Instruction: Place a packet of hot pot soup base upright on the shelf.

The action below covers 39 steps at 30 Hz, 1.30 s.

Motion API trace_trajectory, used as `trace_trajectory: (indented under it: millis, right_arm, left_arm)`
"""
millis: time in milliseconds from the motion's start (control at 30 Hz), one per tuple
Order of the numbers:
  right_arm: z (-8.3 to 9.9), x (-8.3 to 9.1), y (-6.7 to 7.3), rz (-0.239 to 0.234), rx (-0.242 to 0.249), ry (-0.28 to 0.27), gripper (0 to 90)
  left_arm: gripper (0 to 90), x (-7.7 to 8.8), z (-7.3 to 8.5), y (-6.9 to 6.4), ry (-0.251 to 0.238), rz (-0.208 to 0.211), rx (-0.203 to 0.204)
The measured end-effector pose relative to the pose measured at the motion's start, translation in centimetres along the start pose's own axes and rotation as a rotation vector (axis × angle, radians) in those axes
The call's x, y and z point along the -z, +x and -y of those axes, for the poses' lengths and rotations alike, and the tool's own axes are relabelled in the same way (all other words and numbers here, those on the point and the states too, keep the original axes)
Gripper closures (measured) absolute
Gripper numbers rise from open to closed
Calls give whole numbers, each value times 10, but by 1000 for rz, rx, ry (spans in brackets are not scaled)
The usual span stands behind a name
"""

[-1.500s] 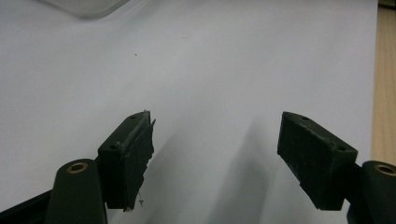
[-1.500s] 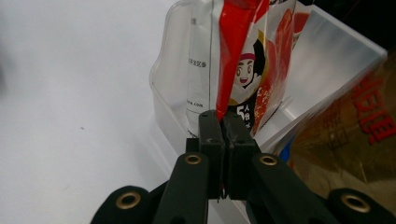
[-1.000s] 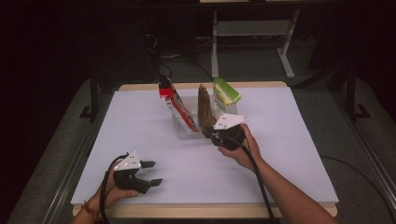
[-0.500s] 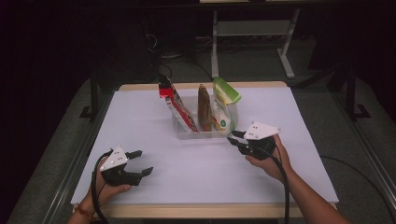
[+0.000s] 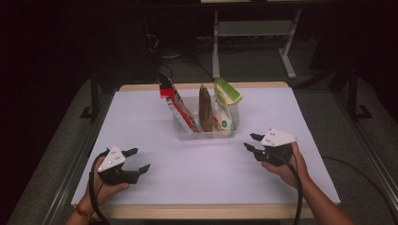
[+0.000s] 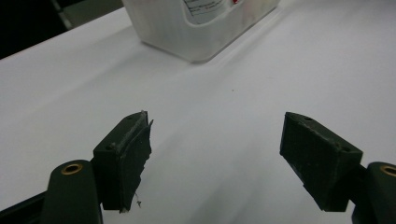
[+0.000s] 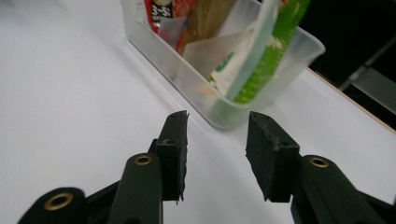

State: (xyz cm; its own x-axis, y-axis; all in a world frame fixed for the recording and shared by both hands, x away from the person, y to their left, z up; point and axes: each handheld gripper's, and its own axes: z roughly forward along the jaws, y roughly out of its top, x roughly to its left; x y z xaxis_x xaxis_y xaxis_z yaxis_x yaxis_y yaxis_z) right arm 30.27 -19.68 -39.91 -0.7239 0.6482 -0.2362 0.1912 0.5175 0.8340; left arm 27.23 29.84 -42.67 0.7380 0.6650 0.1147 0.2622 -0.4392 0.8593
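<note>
Across the middle of the high view lies a white table (image 5: 141,122), its wooden edge showing at the near and far sides, dark floor all around. Behind the far edge stands a pale metal frame (image 5: 253,33), well apart from the work.

Near the table's centre, toward the far side, sits a clear plastic bin (image 5: 206,133). Three packets stand in it: a red packet (image 5: 177,108) leaning left and rising above the rim, a brown packet (image 5: 205,108) upright in the middle, a green packet (image 5: 225,105) at the right with its top bent over.

Open white surface on every side of the bin; nothing lies between it and either hand.

Right gripper (image 5: 251,143) sits near the bin's right front corner, apart from it. Its jaws have just been opening, now partly spread, nothing between them. In the right gripper view the bin wall (image 7: 187,74) stands just beyond the fingertips (image 7: 175,135).

Left gripper (image 5: 138,160) rests at the near left, well apart from the bin, jaws spread wide and empty, bare table between them in the left gripper view.
</note>
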Motion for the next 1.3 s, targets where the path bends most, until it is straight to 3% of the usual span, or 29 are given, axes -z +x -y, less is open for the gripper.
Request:
trace_trajectory:
  millis: [233,633,733,967,1000,1300]
  right_arm:
    - [12,10,-4,39,-4,-3,525]
    - [43,31,-16,114,-69,-2,411]
    - [54,38,-20,146,-98,3,321]
    - [69,47,-23,173,-137,-1,246]
    - [74,51,-24,175,-160,-12,219]
    - [91,61,-23,213,-221,-37,195]
  left_arm:
    - [241,1,1,3,3,-16,-2]
    - [237,0,5,7,23,-35,-1]
    - [233,0,6,8,30,-41,-3]
    - [230,-1,8,10,38,-52,-8]
    - [228,0,8,11,37,-55,-5]
    - [205,2,9,12,11,-62,-1]
